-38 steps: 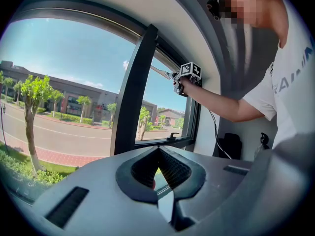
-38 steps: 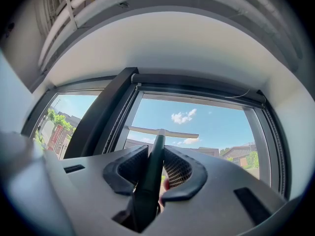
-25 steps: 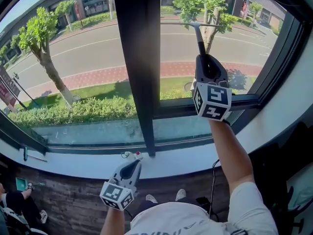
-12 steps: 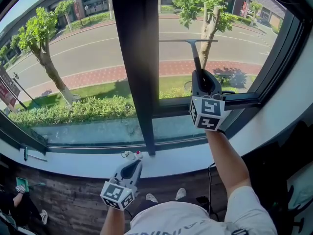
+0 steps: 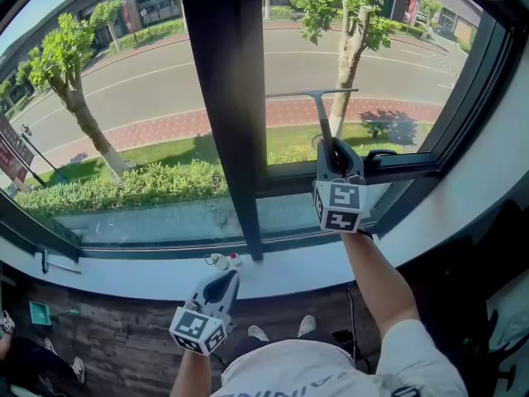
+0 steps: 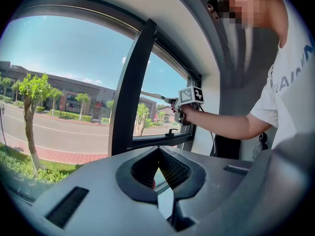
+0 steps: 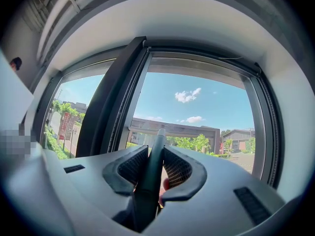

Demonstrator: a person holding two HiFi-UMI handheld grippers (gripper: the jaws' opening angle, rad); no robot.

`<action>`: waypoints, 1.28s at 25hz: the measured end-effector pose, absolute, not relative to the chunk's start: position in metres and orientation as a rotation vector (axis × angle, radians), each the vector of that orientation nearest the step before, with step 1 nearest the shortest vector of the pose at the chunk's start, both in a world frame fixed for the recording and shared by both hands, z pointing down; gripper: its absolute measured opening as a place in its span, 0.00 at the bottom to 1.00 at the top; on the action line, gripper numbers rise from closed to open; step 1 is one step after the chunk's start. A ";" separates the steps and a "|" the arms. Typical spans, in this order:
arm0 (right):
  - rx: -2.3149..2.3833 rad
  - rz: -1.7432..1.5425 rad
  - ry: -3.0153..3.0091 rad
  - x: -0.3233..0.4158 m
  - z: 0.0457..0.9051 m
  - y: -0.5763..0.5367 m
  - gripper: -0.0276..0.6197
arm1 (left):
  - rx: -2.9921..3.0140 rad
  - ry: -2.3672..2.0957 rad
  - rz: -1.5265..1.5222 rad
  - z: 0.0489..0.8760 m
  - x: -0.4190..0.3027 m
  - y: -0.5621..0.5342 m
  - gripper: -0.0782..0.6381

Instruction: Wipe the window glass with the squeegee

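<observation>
Clamped on the slim black-handled squeegee [image 5: 312, 95], the right gripper [image 5: 326, 149] has dragged it down the clear window glass [image 5: 397, 56] towards its bottom edge, so the stroke looks nearly done. The left gripper [image 5: 221, 281] is closed and empty.

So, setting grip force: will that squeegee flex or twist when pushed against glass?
Probably stiff: the squeegee stem and bar look straight. Likely light: the right gripper alone holds it by its handle, where it could pivot.
</observation>
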State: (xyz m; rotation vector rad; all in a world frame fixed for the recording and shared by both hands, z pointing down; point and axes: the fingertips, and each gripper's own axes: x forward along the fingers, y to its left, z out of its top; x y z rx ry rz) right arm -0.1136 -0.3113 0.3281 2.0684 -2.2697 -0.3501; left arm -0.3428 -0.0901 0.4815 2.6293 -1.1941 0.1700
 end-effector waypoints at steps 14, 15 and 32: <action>2.035 -0.190 -2.233 -0.114 0.400 -0.311 0.20 | 2.618 -1.184 0.202 0.486 -0.340 -0.089 0.13; 2.034 -0.177 -2.230 -0.114 0.406 -0.310 0.20 | 2.617 -1.183 0.204 0.487 -0.340 -0.089 0.13; 2.015 -0.080 -2.193 -0.115 0.471 -0.313 0.20 | 2.588 -1.182 0.228 0.497 -0.342 -0.093 0.13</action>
